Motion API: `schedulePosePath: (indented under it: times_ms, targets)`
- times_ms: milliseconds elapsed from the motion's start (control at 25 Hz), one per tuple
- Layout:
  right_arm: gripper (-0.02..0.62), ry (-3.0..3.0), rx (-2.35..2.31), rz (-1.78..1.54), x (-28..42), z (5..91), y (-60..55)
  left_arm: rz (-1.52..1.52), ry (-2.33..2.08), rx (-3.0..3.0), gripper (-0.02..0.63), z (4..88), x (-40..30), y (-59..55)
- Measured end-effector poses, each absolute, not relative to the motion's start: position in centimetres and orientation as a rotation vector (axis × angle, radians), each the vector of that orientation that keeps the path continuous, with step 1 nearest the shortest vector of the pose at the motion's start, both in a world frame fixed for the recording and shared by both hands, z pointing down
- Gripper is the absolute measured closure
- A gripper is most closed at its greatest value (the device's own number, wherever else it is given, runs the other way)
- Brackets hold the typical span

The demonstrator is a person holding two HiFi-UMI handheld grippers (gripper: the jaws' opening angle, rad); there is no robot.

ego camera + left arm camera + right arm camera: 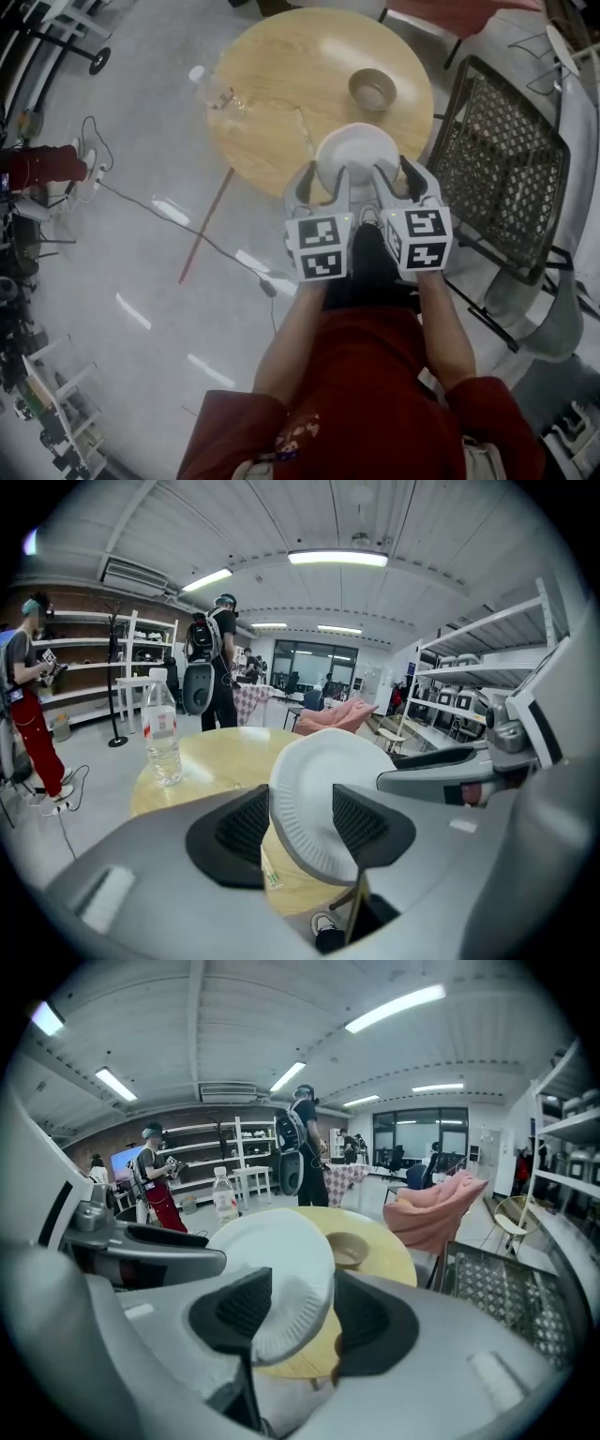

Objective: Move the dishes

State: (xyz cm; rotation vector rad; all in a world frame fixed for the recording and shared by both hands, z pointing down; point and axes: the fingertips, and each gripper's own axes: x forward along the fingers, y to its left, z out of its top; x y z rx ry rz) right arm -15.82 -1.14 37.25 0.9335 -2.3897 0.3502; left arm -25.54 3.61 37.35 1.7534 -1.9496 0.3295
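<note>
L hand-held gripper (323, 180) and R hand-held gripper (394, 176) are both clamping the plate (356, 153) by its near rim, side by side, prob. holding it just over the near edge of the desk (272, 89).

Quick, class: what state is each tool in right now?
Left tool: closed, holding the plate.
Right tool: closed, holding the same plate.

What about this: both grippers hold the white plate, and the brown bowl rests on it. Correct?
No: the head view shows the brown bowl on the table, apart from the white plate. Left gripper and right gripper do hold the plate.
</note>
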Motion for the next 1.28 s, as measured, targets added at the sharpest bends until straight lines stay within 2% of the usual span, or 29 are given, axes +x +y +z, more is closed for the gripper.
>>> schedulePosePath:
  times_ms: [600, 1280]
  targets:
    - [0.397, -2.396, 1.257, 0.254, -9.6, 30.3, 0.3, 0.271, -1.885, 2.059, 0.383, 29.7, -20.2, 2.5]
    - [0.397, -2.198, 1.616, 0.334, 6.1, 30.5, -0.5, 0.329, -1.568, 2.337, 0.383, 30.1, -4.6, -1.5]
